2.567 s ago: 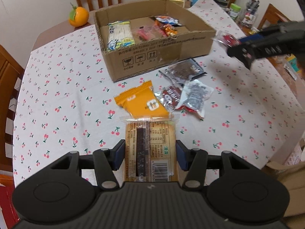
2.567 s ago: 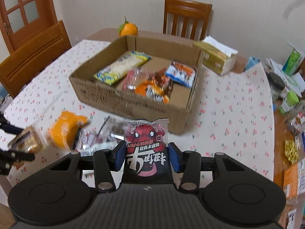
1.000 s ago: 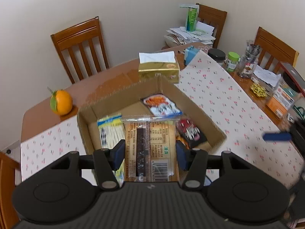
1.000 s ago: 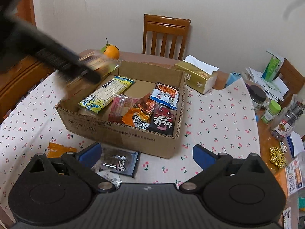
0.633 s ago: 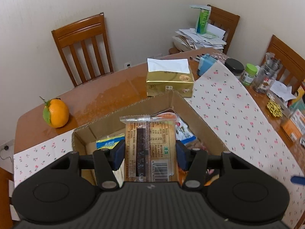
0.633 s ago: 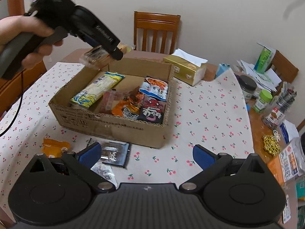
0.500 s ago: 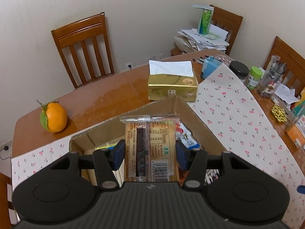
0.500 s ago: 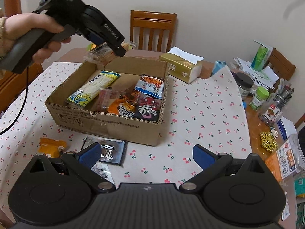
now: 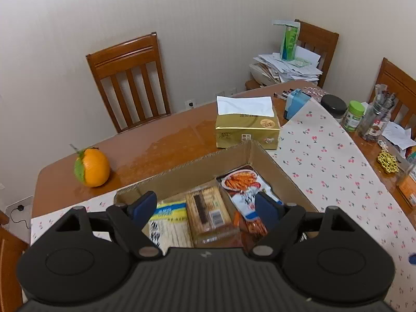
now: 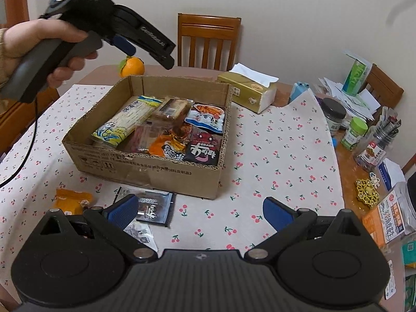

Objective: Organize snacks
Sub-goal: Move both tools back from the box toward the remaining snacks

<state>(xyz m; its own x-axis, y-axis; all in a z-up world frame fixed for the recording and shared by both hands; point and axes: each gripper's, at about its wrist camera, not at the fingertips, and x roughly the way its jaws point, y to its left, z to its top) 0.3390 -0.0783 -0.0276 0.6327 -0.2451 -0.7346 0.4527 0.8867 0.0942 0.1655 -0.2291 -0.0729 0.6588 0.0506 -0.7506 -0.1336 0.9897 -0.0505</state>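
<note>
Biscuit packet (image 9: 208,212), gripped a moment ago, lies in the cardboard box (image 9: 283,174) beneath the just-opened left tool (image 9: 206,209).

Your left tool (image 9: 205,208) points steeply downward; its jaws have just been opening and stand apart, with nothing pressed between the pads. Your left hand (image 10: 49,49) wraps the tool's grey handle. Your right tool (image 10: 200,214) also tilts down, jaws spread wide and empty.

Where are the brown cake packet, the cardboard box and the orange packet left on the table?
brown cake packet (image 9: 208,209): left wrist view, wrapper middle.
cardboard box (image 10: 145,167): right wrist view, near wall.
orange packet (image 10: 72,199): right wrist view, wrapper middle.
</note>
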